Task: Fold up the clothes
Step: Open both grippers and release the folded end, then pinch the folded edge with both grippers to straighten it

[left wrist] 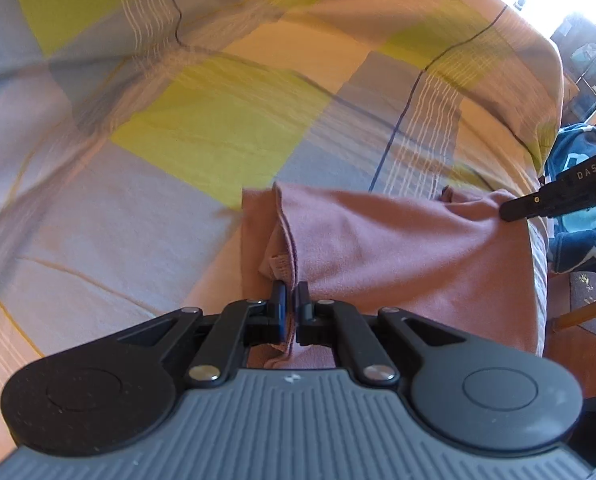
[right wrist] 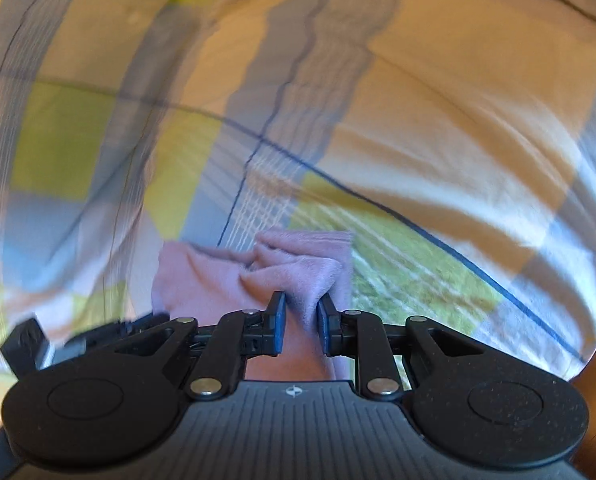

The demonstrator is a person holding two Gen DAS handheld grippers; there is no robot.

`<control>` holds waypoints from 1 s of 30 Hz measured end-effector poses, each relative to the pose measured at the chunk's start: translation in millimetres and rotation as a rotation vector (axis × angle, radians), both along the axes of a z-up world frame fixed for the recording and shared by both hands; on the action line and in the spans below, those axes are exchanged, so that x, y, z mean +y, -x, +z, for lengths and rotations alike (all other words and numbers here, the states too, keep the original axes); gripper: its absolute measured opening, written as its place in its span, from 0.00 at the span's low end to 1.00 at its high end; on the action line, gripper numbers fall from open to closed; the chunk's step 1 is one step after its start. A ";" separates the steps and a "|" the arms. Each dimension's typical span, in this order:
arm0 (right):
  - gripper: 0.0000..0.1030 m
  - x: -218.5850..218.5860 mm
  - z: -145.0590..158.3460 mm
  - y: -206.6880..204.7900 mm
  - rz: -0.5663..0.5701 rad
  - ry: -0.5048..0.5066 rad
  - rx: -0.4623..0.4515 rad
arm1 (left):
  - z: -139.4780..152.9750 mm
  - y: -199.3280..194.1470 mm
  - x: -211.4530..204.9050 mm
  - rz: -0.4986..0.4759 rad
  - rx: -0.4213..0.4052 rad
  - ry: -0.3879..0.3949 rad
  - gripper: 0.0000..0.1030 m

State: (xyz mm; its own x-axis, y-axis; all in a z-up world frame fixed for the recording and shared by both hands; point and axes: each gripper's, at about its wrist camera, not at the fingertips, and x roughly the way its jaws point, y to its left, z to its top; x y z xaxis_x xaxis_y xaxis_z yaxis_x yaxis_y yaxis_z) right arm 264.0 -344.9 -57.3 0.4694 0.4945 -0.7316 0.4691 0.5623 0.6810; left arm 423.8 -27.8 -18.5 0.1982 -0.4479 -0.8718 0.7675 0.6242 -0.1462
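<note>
Pink garment (left wrist: 397,248) pinched by left gripper (left wrist: 292,294); right gripper (right wrist: 301,304) slightly parted.

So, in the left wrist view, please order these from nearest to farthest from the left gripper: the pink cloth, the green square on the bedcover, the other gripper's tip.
1. Pink cloth: pinched at the left gripper.
2. Other gripper's tip: right, on the cloth's far corner.
3. Green square: beyond the cloth, upper left on the bedcover.

Wide open room is offered by the checked bedcover (left wrist: 218,132) beyond and to the left of the pink garment (left wrist: 397,248), where nothing lies on it. The garment's right side is blocked by the right gripper (left wrist: 513,212); its near edge is occupied by the left gripper (left wrist: 292,300). Past the bed's right edge, a blue bundle (left wrist: 577,216) is crowded close.
</note>
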 end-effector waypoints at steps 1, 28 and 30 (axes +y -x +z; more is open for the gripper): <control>0.09 3.6 7.1 -2.6 0.032 0.041 -0.033 | 2.2 0.5 1.5 0.007 -0.018 0.008 0.02; 0.34 27.9 7.8 -18.0 0.137 0.286 -0.024 | -31.6 -49.1 -31.3 0.029 0.136 0.025 0.07; 0.17 25.9 7.4 -17.1 0.124 0.262 -0.024 | -25.7 -46.7 -27.9 0.029 0.086 0.050 0.00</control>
State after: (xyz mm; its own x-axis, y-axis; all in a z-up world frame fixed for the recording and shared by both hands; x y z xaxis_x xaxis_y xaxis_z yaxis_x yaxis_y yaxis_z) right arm 281.2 -319.0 -50.0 0.4361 0.3448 -0.8312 0.3714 0.7724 0.5152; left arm 470.5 -55.8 -44.2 0.1374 -0.4869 -0.8626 0.7328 0.6359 -0.2423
